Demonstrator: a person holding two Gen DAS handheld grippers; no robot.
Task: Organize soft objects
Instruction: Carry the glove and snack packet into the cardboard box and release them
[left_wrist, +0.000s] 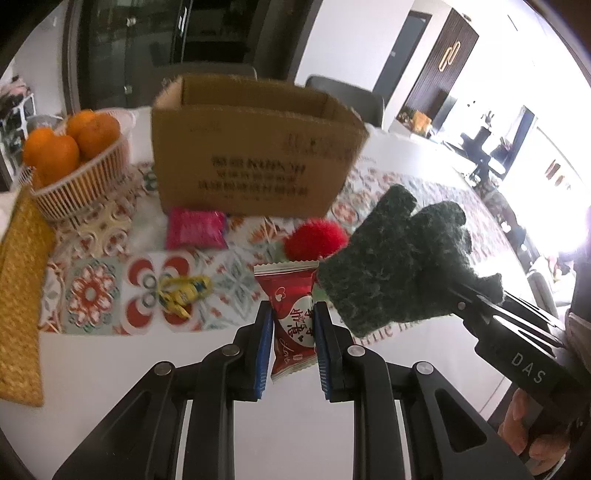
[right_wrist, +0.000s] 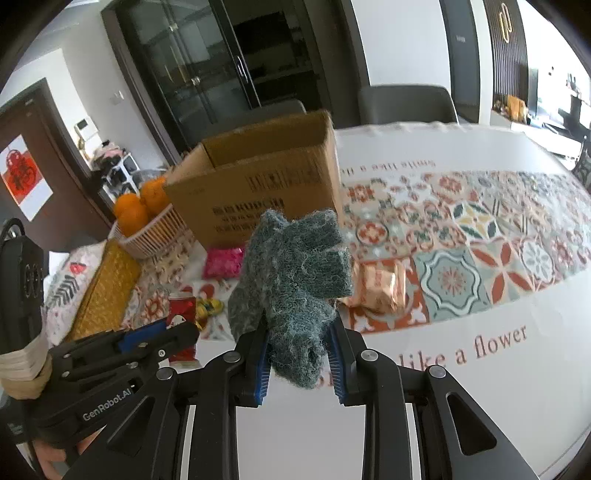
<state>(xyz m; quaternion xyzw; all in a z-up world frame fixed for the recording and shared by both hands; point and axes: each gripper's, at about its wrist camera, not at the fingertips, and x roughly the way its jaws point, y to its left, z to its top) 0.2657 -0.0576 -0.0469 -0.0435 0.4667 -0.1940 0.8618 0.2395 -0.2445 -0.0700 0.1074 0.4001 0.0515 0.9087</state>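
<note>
My left gripper (left_wrist: 293, 325) is shut on a red snack packet (left_wrist: 291, 314), held above the white table edge. My right gripper (right_wrist: 298, 347) is shut on a dark green knitted glove (right_wrist: 295, 273), lifted off the table; the glove also shows in the left wrist view (left_wrist: 399, 258). An open cardboard box (left_wrist: 255, 147) stands behind on the patterned cloth, also in the right wrist view (right_wrist: 258, 184). A red pompom (left_wrist: 316, 238), a pink packet (left_wrist: 195, 229) and a yellow wrapped candy (left_wrist: 181, 293) lie in front of the box.
A white basket of oranges (left_wrist: 74, 173) stands left of the box. A yellow woven mat (left_wrist: 18, 295) lies at the far left. An orange-gold wrapped packet (right_wrist: 376, 288) lies right of the glove. Chairs (right_wrist: 406, 103) stand behind the table.
</note>
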